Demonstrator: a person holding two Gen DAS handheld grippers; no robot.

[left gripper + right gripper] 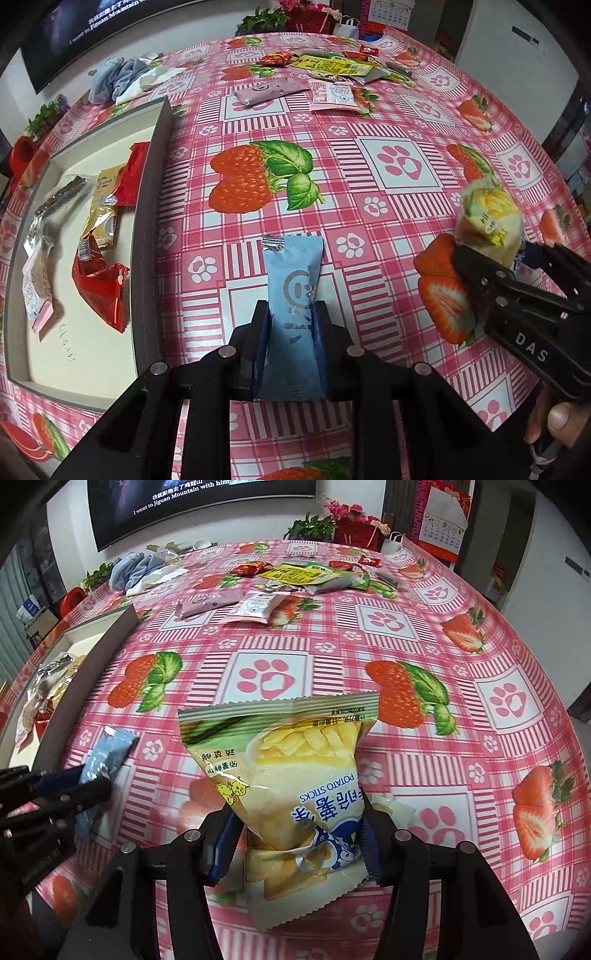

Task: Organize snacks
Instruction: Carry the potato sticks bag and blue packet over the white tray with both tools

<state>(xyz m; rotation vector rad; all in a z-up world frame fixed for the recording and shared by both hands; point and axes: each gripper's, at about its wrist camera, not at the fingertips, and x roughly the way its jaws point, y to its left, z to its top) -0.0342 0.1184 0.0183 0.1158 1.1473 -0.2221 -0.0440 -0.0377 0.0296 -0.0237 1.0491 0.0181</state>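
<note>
- Left wrist view: the left gripper (291, 314) is clamped on a blue snack packet (294, 291) held over the pink strawberry tablecloth (369, 122). To its left sits an open box (153, 206) holding several snacks. The right gripper (476, 254) grips a yellow bag at right.
- Right wrist view: the right gripper (295, 825) is closed on the potato sticks bag (291, 771); more snacks (295, 574) lie at the far side of the table.
</note>
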